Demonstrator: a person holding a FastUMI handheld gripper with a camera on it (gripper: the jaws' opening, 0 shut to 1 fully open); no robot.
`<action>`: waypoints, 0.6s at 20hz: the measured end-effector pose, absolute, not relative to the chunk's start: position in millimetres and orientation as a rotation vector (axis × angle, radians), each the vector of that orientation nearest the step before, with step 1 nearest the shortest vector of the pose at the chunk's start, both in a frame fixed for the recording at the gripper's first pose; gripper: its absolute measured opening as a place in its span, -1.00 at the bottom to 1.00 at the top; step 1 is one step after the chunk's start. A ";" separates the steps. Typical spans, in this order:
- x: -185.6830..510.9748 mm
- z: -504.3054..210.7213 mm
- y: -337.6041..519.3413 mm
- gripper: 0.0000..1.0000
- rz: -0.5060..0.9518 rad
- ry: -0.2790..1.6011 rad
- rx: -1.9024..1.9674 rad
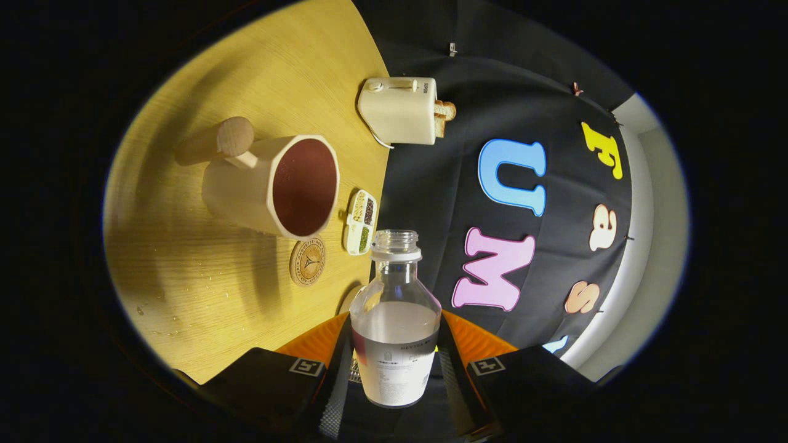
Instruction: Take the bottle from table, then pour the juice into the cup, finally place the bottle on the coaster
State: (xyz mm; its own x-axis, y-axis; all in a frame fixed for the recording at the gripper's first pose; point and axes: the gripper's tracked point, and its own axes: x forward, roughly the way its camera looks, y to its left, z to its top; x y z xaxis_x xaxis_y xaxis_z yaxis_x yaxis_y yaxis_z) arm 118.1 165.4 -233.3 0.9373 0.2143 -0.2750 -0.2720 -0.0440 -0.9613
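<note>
Clear glass or plastic, the bottle [394, 320] sits low in the centre of the frame, clamped between the two fingers of the gripper [394, 363], which press on its sides around the label. Its cap is off and pale liquid fills roughly the lower half. The whole view is rolled sideways, so the bottle seems tipped for pouring, yet its open mouth lies to the right of the cup [277, 184], whose dark opening sits at centre left. If the tilt deepens from here, juice would likely miss the rim and wet the wooden table [184, 295]. The coaster [307, 261] lies just below the cup, close enough to get splashed. A smooth, wet wall could also slip in the grip.
</note>
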 end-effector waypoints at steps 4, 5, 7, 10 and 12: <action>115.9 -235.5 169.9 0.41 0.412 0.020 -1.612; 115.1 -235.5 169.6 0.41 0.414 0.018 -1.619; 115.5 -237.6 169.9 0.41 0.422 0.022 -1.631; 114.8 -236.1 173.0 0.40 0.430 0.003 -1.663; 114.9 -236.3 175.5 0.40 0.436 -0.015 -1.685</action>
State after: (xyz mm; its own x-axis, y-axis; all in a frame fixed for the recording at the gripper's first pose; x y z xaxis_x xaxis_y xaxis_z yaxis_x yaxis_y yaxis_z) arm 114.9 175.5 -236.3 0.9265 0.2570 -0.2749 -0.2371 -0.1685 -0.9568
